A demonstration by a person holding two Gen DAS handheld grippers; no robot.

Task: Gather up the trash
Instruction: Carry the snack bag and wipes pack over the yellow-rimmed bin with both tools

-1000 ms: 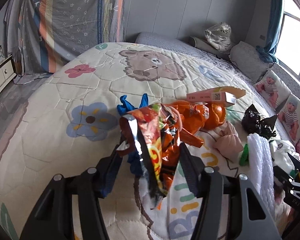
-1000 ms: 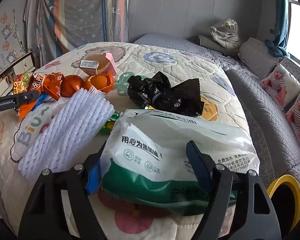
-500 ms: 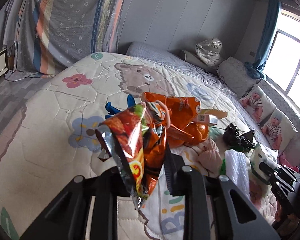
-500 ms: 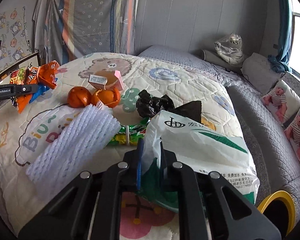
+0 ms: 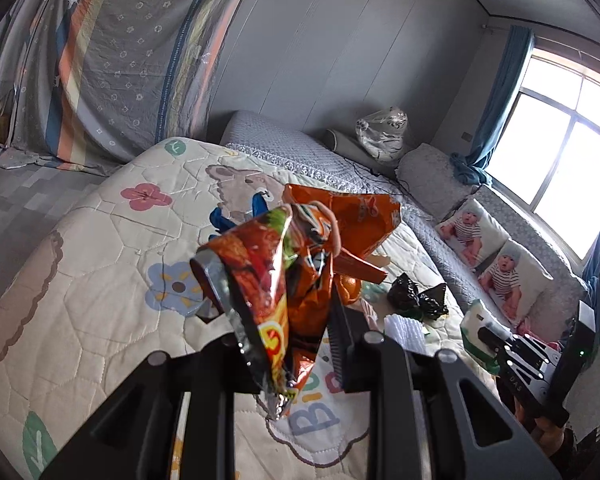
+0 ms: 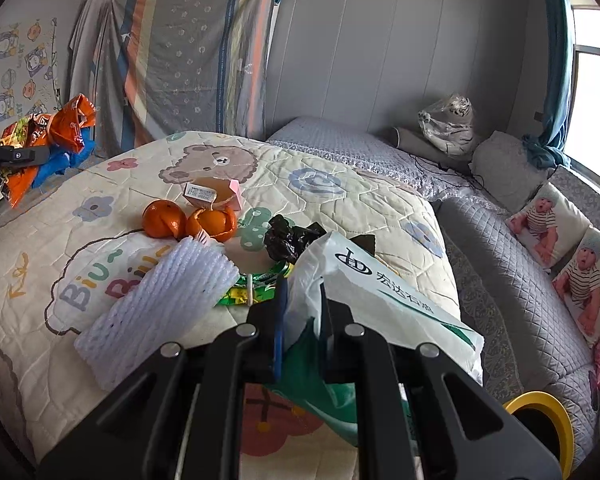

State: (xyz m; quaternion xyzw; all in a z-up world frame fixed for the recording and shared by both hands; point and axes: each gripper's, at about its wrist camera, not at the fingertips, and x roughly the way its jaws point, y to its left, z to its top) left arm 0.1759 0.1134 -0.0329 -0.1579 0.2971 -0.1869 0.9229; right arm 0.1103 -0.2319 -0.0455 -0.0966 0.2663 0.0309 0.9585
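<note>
My left gripper [image 5: 288,332] is shut on a bunch of orange and red snack wrappers [image 5: 292,264], lifted above the quilt with a blue scrap [image 5: 224,220] behind them. The right wrist view shows that same bunch of snack wrappers [image 6: 56,140] hanging at the far left. My right gripper [image 6: 302,312] is shut on the edge of a white and green plastic bag [image 6: 384,292], raised off the bed. On the quilt lie orange peels [image 6: 188,222], a pink carton [image 6: 214,194], a white foam net [image 6: 164,300], a green wrapper [image 6: 252,292] and a crumpled black bag [image 6: 288,240].
A cartoon-print quilt [image 6: 332,184] covers the bed. A yellow-rimmed bin [image 6: 540,420] stands low right beside it. Baby-print pillows [image 6: 560,232] and a grey quilted cover line the right side. A striped curtain [image 6: 196,52] hangs behind. A window [image 5: 556,156] is at right.
Both grippers closed, the left on the snack wrappers and the right on the white and green bag, and both rose, lifting the trash off the quilt.
</note>
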